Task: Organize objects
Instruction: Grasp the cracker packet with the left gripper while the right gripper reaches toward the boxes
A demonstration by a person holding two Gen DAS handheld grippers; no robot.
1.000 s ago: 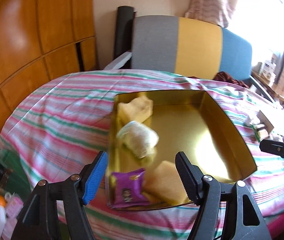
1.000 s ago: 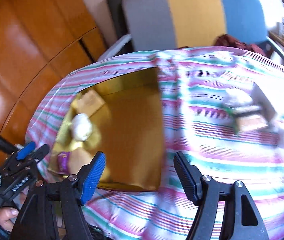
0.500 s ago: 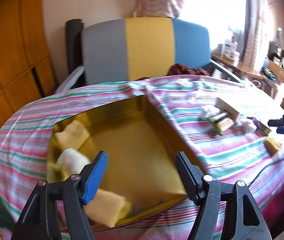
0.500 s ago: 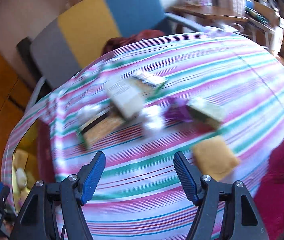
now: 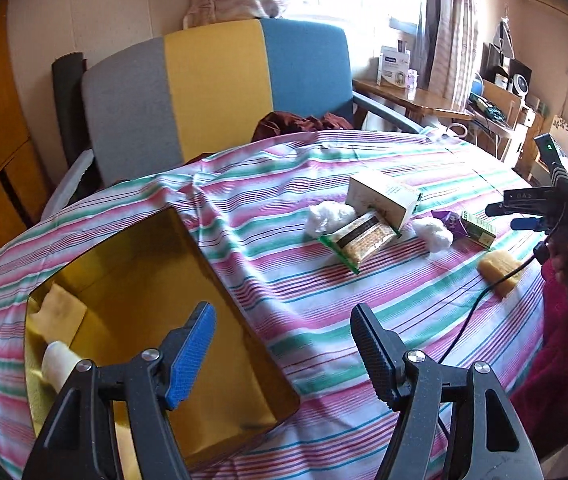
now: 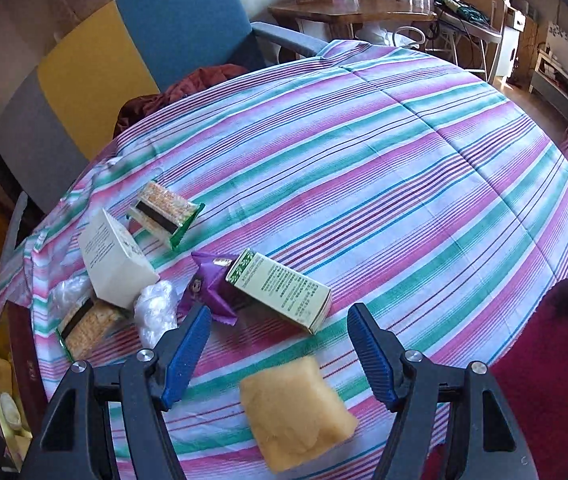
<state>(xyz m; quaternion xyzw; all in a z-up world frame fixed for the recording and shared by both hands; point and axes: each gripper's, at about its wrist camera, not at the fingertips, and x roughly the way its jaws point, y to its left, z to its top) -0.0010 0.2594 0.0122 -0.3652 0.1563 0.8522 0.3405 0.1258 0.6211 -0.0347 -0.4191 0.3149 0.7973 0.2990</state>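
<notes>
A gold tin box lies at the table's left end with yellow and white wrapped snacks in its left side. My left gripper is open and empty over its right rim. My right gripper is open and empty just above a yellow wrapped cake, with the cake lying between the fingers. It also shows in the left wrist view. Beyond it lie a green carton, a purple packet, a white box, cracker packs and clear-wrapped lumps.
The round table wears a striped cloth. A grey, yellow and blue chair stands behind it with a dark red garment on the seat. A black cable trails over the right edge. A red-clad body is at the right.
Both grippers swung right, away from the tin. The right gripper came down close over the yellow cake; the left view now takes in the loose items.
</notes>
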